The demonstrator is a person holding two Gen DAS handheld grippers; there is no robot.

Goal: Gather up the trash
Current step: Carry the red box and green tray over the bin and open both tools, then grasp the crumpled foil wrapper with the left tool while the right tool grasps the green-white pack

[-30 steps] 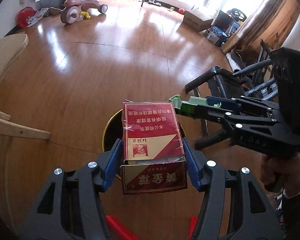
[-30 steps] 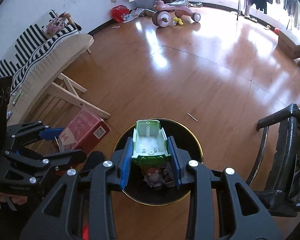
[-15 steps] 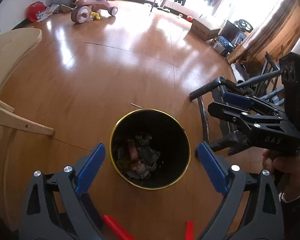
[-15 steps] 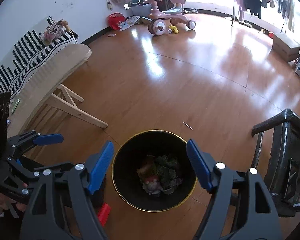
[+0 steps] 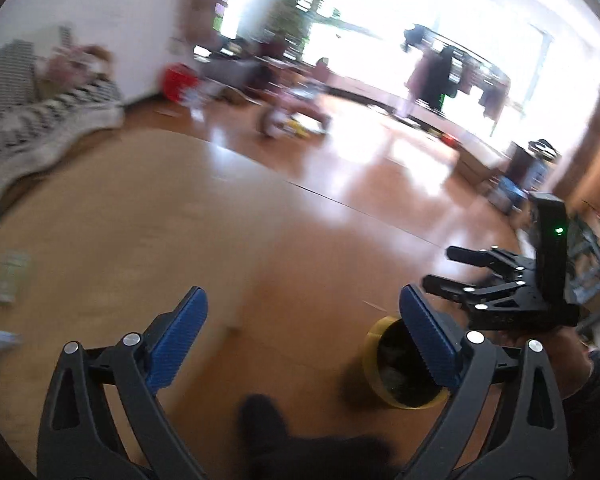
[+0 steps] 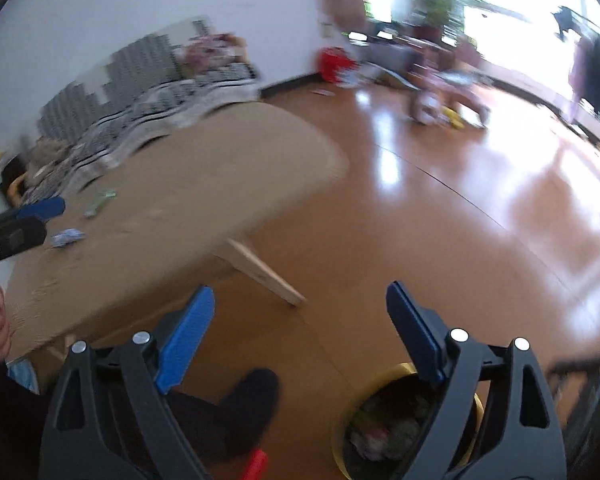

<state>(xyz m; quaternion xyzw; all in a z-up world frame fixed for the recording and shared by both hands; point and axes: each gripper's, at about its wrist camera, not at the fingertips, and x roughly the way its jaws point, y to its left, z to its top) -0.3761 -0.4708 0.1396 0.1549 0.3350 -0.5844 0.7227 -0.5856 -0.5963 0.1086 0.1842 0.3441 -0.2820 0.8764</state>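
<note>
My left gripper (image 5: 300, 320) is open and empty, raised above the wooden table (image 5: 120, 220). My right gripper (image 6: 300, 312) is open and empty too; it also shows in the left wrist view (image 5: 440, 268). The black bin with a gold rim (image 5: 396, 364) stands on the floor at the lower right, with trash inside; it also shows in the right wrist view (image 6: 380, 428). On the table lie a crumpled blue-white wrapper (image 6: 66, 237), a greenish wrapper (image 6: 100, 200) and a pale piece of trash (image 5: 8, 276). Both views are blurred.
A striped sofa (image 6: 148, 80) stands behind the table by the white wall. A pink tricycle (image 5: 292, 112) and a red bag (image 6: 334, 66) are on the far floor. A dark chair (image 5: 592, 264) stands right of the bin. A dark shoe (image 6: 244, 400) is below.
Both grippers opened over the bin: the red box and the green toy piece dropped in. Then both swung up and left, from above the bin toward the table.
</note>
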